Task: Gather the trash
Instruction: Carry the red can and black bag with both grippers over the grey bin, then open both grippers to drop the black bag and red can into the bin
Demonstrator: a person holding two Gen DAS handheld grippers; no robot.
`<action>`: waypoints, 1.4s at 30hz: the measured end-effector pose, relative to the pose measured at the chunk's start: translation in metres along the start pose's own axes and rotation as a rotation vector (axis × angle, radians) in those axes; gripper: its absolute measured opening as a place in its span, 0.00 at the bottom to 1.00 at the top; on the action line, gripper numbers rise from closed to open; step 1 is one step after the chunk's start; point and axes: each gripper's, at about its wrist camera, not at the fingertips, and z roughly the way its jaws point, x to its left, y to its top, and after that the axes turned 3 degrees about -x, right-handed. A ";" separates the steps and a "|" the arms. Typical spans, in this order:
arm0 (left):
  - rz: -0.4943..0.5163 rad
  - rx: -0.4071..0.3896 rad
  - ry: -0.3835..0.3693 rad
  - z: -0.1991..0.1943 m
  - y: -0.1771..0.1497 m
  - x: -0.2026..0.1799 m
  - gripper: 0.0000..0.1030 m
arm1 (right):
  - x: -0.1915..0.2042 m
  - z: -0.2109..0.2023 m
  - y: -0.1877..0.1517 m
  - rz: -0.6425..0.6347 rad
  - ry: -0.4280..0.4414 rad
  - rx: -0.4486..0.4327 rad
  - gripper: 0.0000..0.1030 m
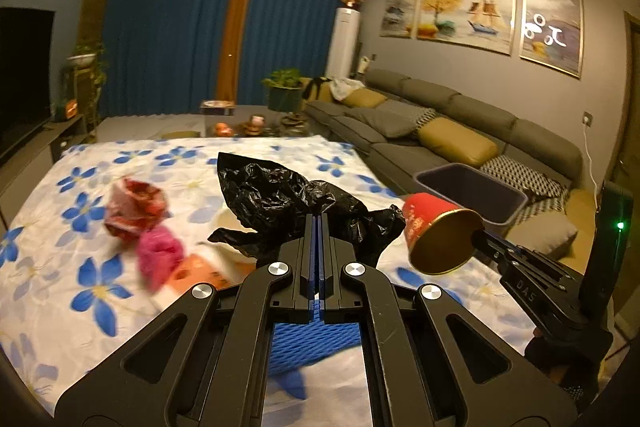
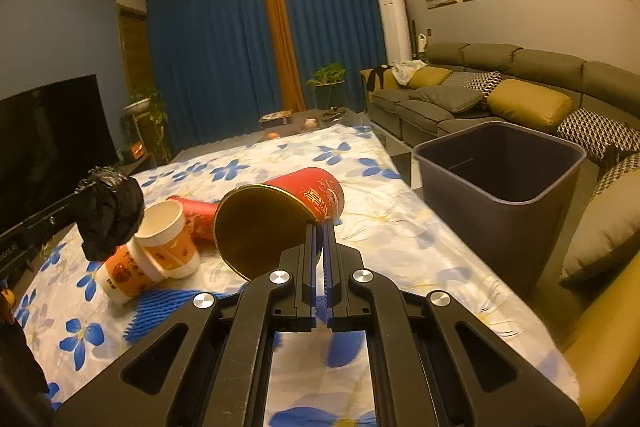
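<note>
left gripper (image 1: 319,223): jaws closed on a crumpled black bag (image 1: 280,195), which hangs lifted above the middle of the tabletop (image 1: 48,307); in the right wrist view the bag (image 2: 108,213) shows as a dark bunch over the cups
right gripper (image 2: 320,227): jaws pinched on the rim of a red cup (image 2: 280,219), held on its side off the cloth with its gold inside facing the camera; in the left wrist view the same cup (image 1: 436,231) sits at the tip of the right gripper (image 1: 478,237), over the right edge of the tabletop
bin (image 2: 500,187): dark, open-topped, standing just beyond the right edge of the tabletop, between it and the sofa (image 2: 460,99); little can be made out inside
left on the tabletop: two orange-and-white paper cups (image 2: 160,251) lying tipped and touching each other, another red cup (image 2: 196,219) on its side behind them; toward the left edge a crushed red wrapper (image 1: 134,207) and a pink wad (image 1: 160,255), both blurred
blue mesh sleeve (image 2: 168,311): flat on the cloth near the front edge, just beside the paper cups
open room: the far half of the tabletop up to its back edge carries only the flowered cloth (image 2: 300,155); the strip along the right edge beside the bin is bare cloth too
</note>
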 end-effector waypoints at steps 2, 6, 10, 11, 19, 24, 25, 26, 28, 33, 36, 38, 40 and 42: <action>0.012 0.006 -0.020 0.007 0.002 -0.011 0.00 | -0.009 -0.001 0.003 0.012 -0.008 -0.009 0.04; 0.031 0.018 -0.066 0.026 0.006 -0.033 0.00 | -0.026 -0.003 0.010 0.026 -0.033 -0.034 0.04; 0.061 0.016 -0.118 0.047 0.014 -0.061 0.00 | -0.044 -0.004 0.019 0.032 -0.069 -0.060 0.04; 0.067 0.017 -0.131 0.051 0.015 -0.066 0.00 | -0.051 -0.005 0.023 0.035 -0.084 -0.073 0.04; 0.133 0.000 -0.247 0.101 0.035 -0.132 0.00 | -0.096 -0.002 0.050 0.043 -0.199 -0.137 0.04; 0.146 0.020 -0.306 0.140 0.043 -0.167 0.00 | -0.129 0.007 0.066 0.055 -0.266 -0.158 0.04; 0.151 0.023 -0.313 0.147 0.043 -0.173 0.00 | -0.134 0.009 0.069 0.058 -0.276 -0.160 0.04; 0.157 0.027 -0.320 0.154 0.043 -0.178 0.00 | -0.140 0.011 0.071 0.059 -0.289 -0.162 0.04; 0.173 0.035 -0.329 0.169 0.042 -0.189 0.00 | -0.153 0.014 0.075 0.062 -0.309 -0.167 0.04; 0.190 0.073 -0.354 0.200 0.035 -0.208 0.00 | -0.173 0.022 0.083 0.071 -0.345 -0.170 0.04; 0.203 0.084 -0.368 0.211 0.030 -0.219 0.00 | -0.183 0.024 0.084 0.079 -0.359 -0.171 0.04; 0.211 0.090 -0.377 0.218 0.027 -0.224 0.00 | -0.189 0.026 0.085 0.083 -0.368 -0.170 0.04; 0.217 0.098 -0.389 0.228 0.026 -0.235 0.00 | -0.192 0.027 0.086 0.085 -0.378 -0.170 0.04; 0.217 0.106 -0.405 0.235 0.024 -0.240 0.00 | -0.196 0.028 0.085 0.091 -0.389 -0.171 0.04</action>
